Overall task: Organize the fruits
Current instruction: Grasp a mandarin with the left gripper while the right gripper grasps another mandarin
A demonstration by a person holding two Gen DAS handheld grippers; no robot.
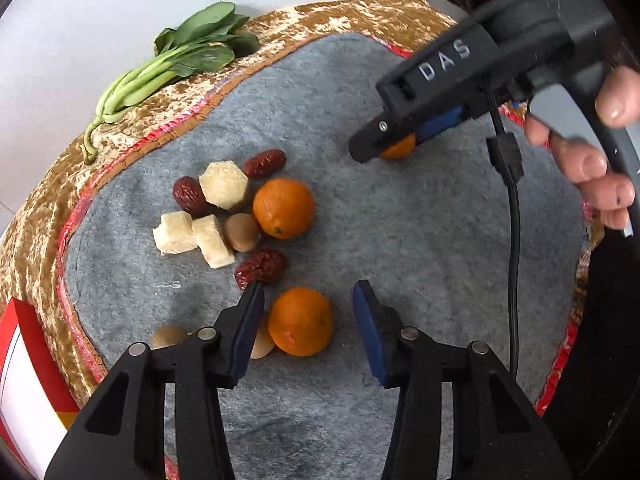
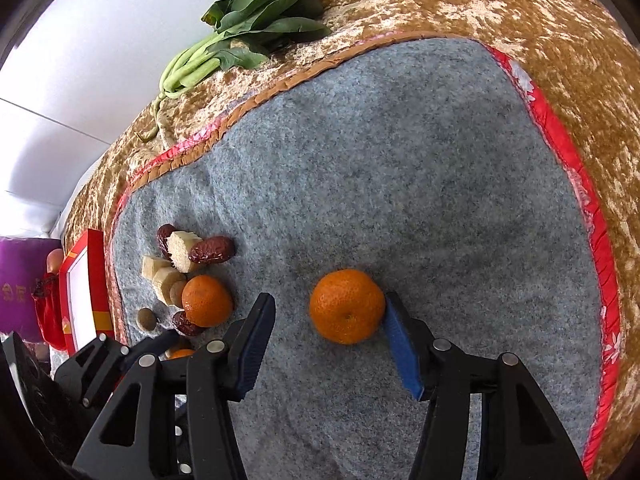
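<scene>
Left gripper (image 1: 308, 300) jaws wide around a tangerine (image 1: 300, 321); right gripper (image 2: 330, 312) jaws wide, another half-hidden.

A soft gold cloth (image 1: 48, 200) covers the top. On it lies a gray mat (image 1: 360, 240) with a red edge. A bunch of green leaves (image 1: 176, 60) rests on the gold cloth in the upper left of the frame.

On the mat, left of the middle, sits a little pile: three pale cut chunks (image 1: 200, 216), dark red dates (image 1: 264, 164), a small brown fruit (image 1: 242, 232) and an orange (image 1: 284, 208) (they touch each other). Another orange (image 1: 300, 320) lies lower down, near the bottom middle. A third orange (image 2: 346, 306) sits apart on the mat. A red and white box (image 2: 84, 288) stands at the left edge.
</scene>
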